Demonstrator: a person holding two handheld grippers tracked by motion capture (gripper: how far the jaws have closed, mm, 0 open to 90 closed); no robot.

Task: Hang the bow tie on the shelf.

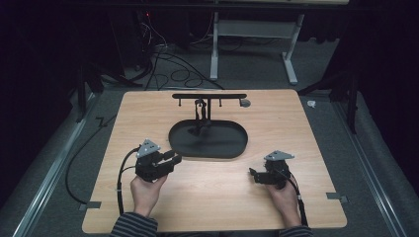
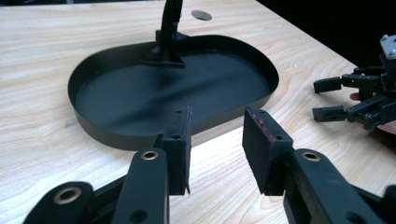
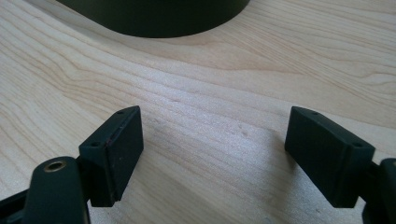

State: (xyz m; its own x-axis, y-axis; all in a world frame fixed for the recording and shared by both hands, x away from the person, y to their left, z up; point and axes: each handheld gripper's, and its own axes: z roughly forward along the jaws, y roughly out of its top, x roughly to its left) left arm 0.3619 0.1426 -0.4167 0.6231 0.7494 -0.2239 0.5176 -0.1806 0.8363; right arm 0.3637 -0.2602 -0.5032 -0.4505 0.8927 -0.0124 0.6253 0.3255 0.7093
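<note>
Just ahead of your left gripper, jaws parted and empty, the black tray is waiting: you are lining up squarely on its rim, right gripper open.

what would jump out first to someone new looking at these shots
The black oval tray in the middle of the pale wooden table, with a T-shaped stand rising from its far end. Then the two hand-held tongs at the near edge, left tongs beside the tray, right tongs apart from it, both open and empty.
</note>
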